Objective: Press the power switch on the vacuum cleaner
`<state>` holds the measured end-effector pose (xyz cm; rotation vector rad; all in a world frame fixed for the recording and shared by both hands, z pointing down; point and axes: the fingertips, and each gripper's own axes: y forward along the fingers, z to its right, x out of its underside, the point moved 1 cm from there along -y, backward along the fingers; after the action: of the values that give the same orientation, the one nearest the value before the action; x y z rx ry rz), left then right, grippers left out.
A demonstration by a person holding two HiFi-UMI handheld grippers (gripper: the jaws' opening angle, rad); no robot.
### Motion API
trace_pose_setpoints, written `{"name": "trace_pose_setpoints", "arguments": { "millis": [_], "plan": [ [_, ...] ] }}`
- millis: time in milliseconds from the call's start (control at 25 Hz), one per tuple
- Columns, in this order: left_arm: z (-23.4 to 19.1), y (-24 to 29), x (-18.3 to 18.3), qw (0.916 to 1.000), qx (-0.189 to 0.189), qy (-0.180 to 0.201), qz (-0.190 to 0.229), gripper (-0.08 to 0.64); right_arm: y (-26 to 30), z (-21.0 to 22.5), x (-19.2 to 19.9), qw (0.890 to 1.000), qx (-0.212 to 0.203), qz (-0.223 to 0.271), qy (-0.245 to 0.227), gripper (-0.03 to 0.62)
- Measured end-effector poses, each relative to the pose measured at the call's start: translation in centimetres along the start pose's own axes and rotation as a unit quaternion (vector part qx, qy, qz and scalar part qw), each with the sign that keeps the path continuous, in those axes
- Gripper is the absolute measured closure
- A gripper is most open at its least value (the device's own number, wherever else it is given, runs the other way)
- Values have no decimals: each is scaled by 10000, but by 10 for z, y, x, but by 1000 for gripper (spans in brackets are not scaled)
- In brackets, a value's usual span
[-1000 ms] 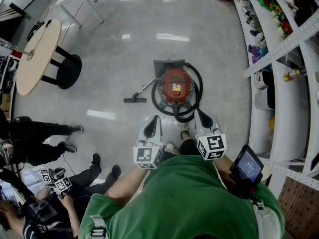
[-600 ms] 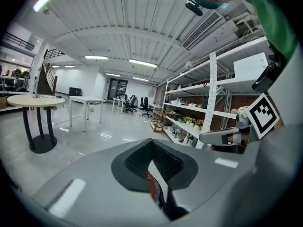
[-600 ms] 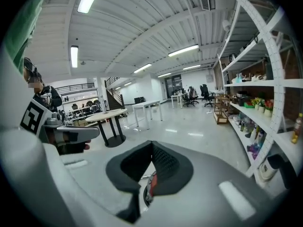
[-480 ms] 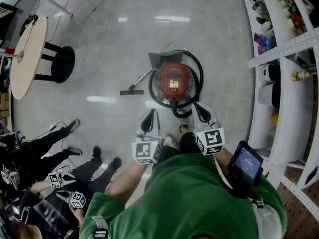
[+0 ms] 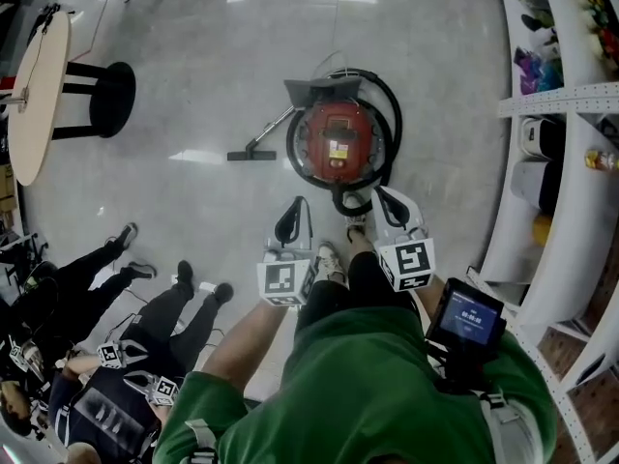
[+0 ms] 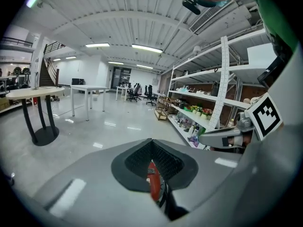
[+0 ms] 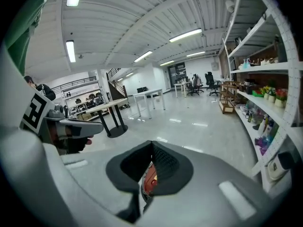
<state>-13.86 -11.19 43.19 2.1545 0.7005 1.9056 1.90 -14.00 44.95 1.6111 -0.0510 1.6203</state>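
Observation:
The red vacuum cleaner stands on the grey floor with its black hose coiled round it and its floor nozzle lying to the left. A yellow-and-white label sits on its top. My left gripper is shut and empty, held above the floor just short of the vacuum. My right gripper is also shut and empty, its tip over the hose loop at the vacuum's near edge. In the left gripper view, the left gripper shows a red sliver of vacuum below its tips. The right gripper shows the same vacuum.
White shelving with bottles and toys runs along the right. A round wooden table on a black base stands far left. Seated people with their own grippers are at the lower left. A small screen rides on the right arm.
The person has stepped closer to the vacuum; both grippers now sit nearer to it, the right one reaching over the hose. Both stay shut.

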Motion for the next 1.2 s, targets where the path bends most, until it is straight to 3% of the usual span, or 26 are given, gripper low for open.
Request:
{"name": "trace_pose_setpoints", "arguments": {
  "millis": [1200],
  "plan": [
    [-37,137,170,9905,-33,-17,-1375,554,141,39,152,9938,-464,-1005,117,589]
  ]
}}
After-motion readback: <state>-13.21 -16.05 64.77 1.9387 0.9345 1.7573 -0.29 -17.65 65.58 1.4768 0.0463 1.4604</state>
